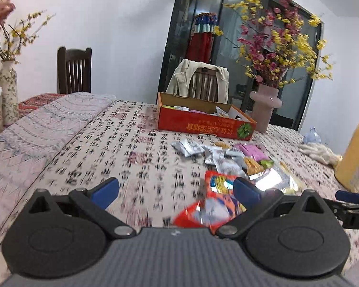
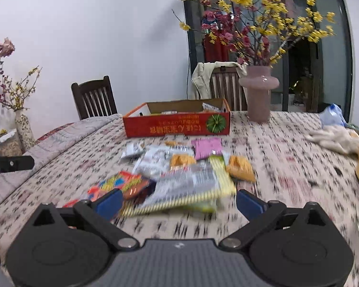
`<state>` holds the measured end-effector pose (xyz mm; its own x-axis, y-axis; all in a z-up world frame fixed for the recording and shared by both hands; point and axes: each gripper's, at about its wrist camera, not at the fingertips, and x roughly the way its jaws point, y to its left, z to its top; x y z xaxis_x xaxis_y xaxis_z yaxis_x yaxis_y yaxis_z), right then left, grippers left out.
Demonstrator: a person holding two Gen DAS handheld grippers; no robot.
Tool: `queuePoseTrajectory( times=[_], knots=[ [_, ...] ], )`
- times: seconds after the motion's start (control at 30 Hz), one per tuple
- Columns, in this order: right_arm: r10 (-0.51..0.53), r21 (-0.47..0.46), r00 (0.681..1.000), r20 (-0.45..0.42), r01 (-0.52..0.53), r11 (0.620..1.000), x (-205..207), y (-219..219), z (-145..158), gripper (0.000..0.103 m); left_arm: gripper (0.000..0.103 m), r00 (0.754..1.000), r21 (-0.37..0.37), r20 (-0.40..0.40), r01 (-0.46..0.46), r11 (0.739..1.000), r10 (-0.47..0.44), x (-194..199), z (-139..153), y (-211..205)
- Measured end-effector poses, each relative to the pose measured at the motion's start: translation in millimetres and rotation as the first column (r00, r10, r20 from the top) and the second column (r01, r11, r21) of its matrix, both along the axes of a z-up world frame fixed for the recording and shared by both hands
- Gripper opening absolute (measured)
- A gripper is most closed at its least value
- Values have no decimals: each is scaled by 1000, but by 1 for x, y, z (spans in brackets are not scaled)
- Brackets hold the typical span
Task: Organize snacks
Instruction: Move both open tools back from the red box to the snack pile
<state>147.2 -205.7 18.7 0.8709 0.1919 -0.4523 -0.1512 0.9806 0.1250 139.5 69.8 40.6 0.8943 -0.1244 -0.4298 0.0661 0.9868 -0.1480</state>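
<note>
The approach step is judged to be in hand: nothing has yet been picked up, and a heap of snack packets lies loose on the tablecloth, just in front of the red cardboard box, in which a few packets already sit. The right gripper is held with its jaws wide apart and empty, a striped packet lying just ahead of them. The left gripper is likewise spread wide, nothing between its fingers, with a red packet near its right finger.

For the next move, one packet would have to be straddled and pinched, then carried over the box's near wall.

Open cloth is seen to the left of the heap (both views are blurred); the pink vase stands close beside the box's right end, and the table's left edge falls away beyond a second, paler cloth
</note>
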Motion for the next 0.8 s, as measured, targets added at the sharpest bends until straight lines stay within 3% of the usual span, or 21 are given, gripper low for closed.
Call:
queuePoseTrajectory(
  times=[0.2,0.37,0.7,0.8],
  knots=[
    [8,-47,999,51,-6,999,-50,7,-14,101,103,999,7,-19,-39,999,39,-45,-18,-12],
    [10,-47,996,84,-7,999,-69,1,-12,103,103,999,54,14,-46,997,45,-61,-21,-20],
    [2,-43,998,63,0,999,-43,0,-18,102,103,999,5,-46,3,1000,-3,-22,-24,-22],
    [20,-47,999,37,-18,999,-26,-6,-20,95,103,998,8,-57,32,999,-31,-2,-24,-27]
  ],
)
